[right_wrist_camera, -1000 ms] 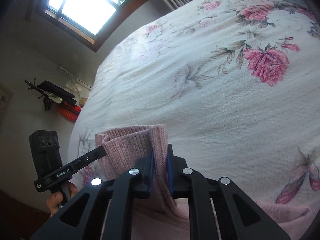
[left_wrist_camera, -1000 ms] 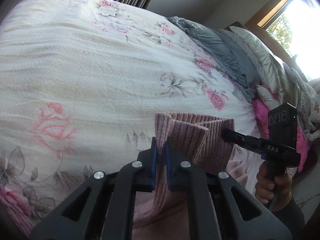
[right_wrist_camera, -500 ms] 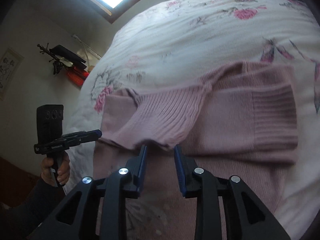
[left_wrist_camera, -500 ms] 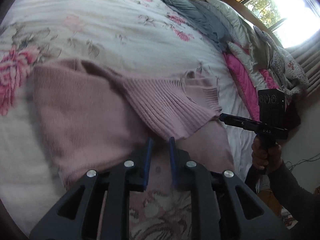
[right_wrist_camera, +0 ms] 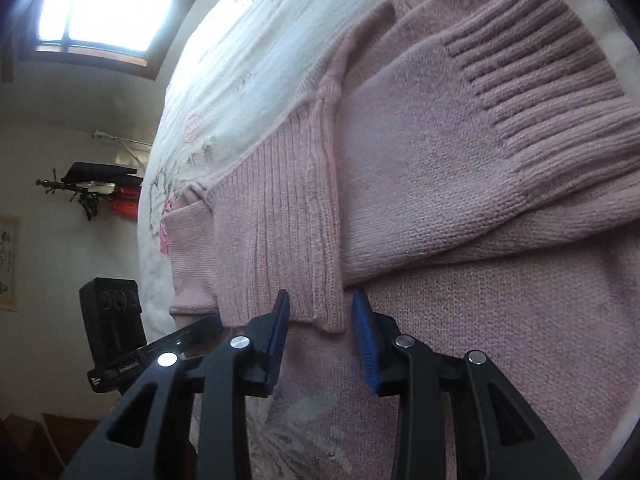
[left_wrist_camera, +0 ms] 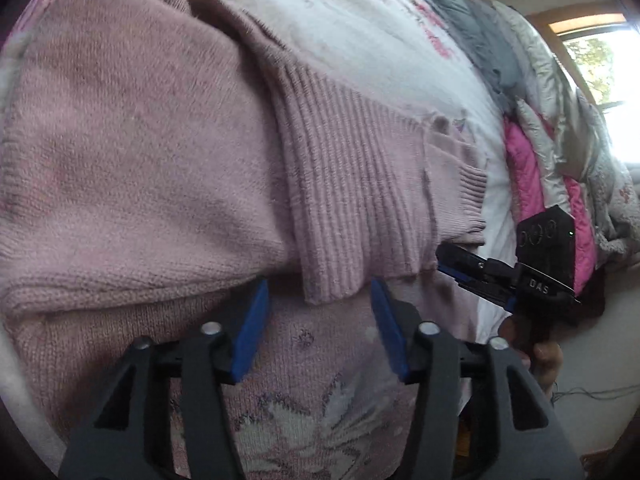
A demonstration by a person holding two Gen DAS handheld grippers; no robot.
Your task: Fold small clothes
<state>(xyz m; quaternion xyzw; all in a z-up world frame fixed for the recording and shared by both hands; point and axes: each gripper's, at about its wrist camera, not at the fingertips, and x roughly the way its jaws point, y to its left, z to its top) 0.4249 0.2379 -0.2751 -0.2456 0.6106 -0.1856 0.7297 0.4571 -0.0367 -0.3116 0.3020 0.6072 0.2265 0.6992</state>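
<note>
Your left hand-held gripper [left_wrist_camera: 318, 312] is released, its blue pads spread wide just short of the ribbed hem of the pink sweater [left_wrist_camera: 132, 140], which lies folded on the bed [left_wrist_camera: 360, 12]. Your right hand-held gripper [right_wrist_camera: 320, 316] is likewise released, with the same ribbed edge lying just ahead, between its parted fingers and not pinched.

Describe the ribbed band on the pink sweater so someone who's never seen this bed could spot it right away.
Find the floral white bedspread, then the pink sweater lying flat on it. The ribbed band is folded over the sweater's middle, ending just ahead of the open left gripper. Its long vertical ribs set it apart from the smooth knit beside it.
</note>
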